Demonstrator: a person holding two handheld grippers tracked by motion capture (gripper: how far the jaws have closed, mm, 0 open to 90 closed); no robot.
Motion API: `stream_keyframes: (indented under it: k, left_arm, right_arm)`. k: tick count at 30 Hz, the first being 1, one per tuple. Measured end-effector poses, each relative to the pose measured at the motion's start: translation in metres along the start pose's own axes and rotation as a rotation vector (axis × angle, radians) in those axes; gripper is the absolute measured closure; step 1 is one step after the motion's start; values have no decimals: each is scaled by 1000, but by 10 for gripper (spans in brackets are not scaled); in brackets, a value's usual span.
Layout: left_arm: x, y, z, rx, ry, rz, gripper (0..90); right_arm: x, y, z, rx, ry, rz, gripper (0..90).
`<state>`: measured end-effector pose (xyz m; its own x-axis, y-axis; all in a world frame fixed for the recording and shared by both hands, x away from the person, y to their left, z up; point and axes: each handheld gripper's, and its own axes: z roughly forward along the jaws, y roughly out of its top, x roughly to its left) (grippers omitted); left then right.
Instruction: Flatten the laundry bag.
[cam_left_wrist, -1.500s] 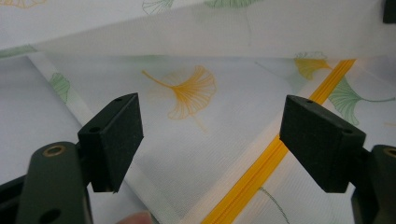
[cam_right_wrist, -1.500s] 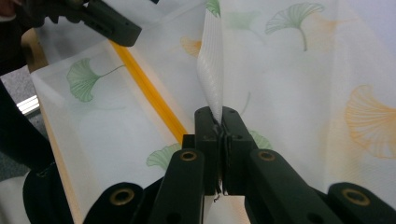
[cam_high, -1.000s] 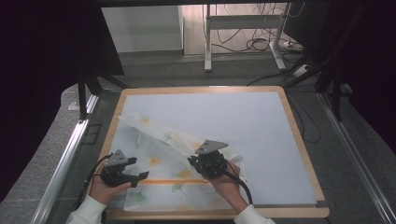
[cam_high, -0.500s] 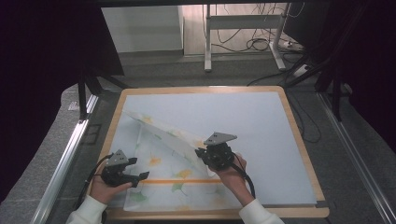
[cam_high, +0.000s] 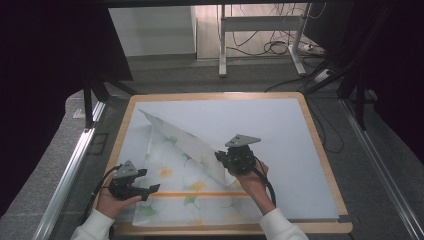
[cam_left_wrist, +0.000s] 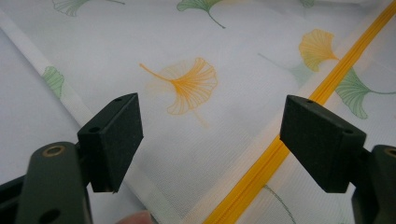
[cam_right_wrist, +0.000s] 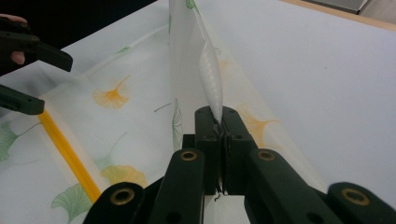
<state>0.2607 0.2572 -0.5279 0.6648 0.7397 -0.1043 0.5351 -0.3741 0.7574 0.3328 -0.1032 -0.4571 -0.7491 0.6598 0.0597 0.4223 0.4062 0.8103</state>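
White cloth (cam_high: 190, 185) with leaf prints lies on the table (cam_high: 300, 145). Your right gripper (cam_high: 231, 159) pinches its edge, lifted. Carry it across slowly and low. Your left gripper (cam_high: 150, 189) is spread wide; press the flat part down.

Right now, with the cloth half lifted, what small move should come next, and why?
Probably the right gripper should carry its pinched edge on across toward the left side. Its jaws are shut on the cloth, which stands up as a raised flap over the mat, a fold half made. The left gripper hangs open above the cloth's orange stripe, holding nothing.
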Motion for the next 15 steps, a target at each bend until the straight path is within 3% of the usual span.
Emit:
stream_keyframes:
  k: [15]
  left_arm:
    - [0, 0, -1, -2, -2, -3, 211]
  right_arm:
    - [-18, 1, 7, 7, -28, 37, 867]
